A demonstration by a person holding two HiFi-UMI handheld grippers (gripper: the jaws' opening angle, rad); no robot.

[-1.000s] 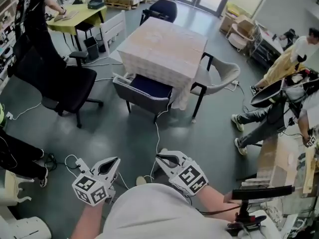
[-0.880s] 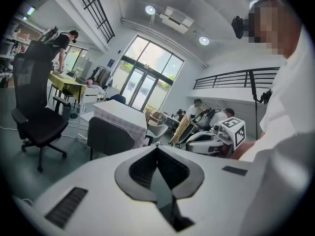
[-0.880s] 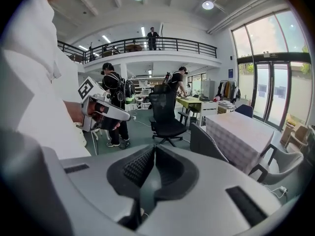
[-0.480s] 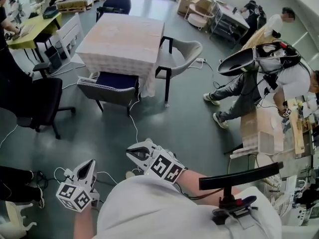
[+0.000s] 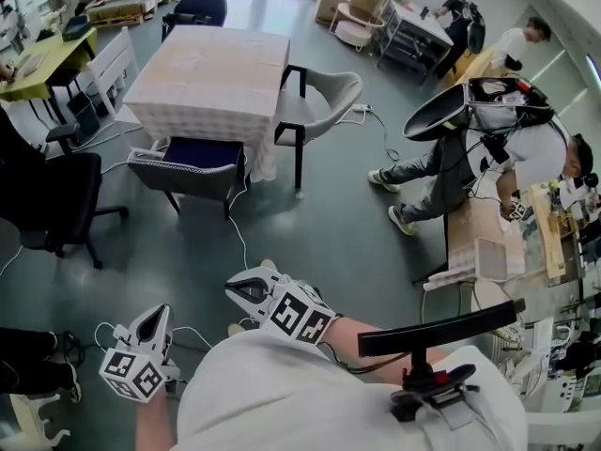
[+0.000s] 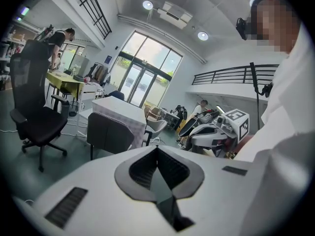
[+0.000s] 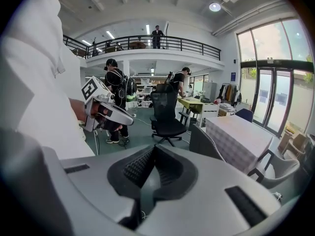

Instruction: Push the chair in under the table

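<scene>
Grey floor [image 5: 319,242] of an open workshop, head view.

**Change.** The view has swung rightward. The cloth-covered surface [image 5: 211,64] now sits farther left in the picture, and more of the cluttered right side of the room shows. The dark chair [image 5: 185,172] keeps its place against that surface. The right gripper [image 5: 235,289] has just been closing on nothing, and its fingers [image 7: 138,168] now meet. The left gripper [image 5: 161,313] has its fingers [image 6: 142,168] pressed together too, and is also empty. Both hang near the wearer's body, well apart from the dark chair.

**Task's thing.** The dark chair stands at the near side of the surface. Its seat front is at the cloth's hem and its back is toward the wearer. This fits a chair waiting for a shove, and equally one already shoved home with the wearer stepped back. The frames do not settle which. They also do not fix which chair is meant, though the dark one is nearest.

**Count.**
- One cloth-covered surface.
- Three chairs at it: the dark chair on the near side, a beige chair [image 5: 324,92] on the right, and a blue chair [image 5: 199,6] on the far side.
- One black office chair [image 5: 42,200], on the left.
- Two grippers.
- Other people stand at the edges, too cropped to count.
</scene>
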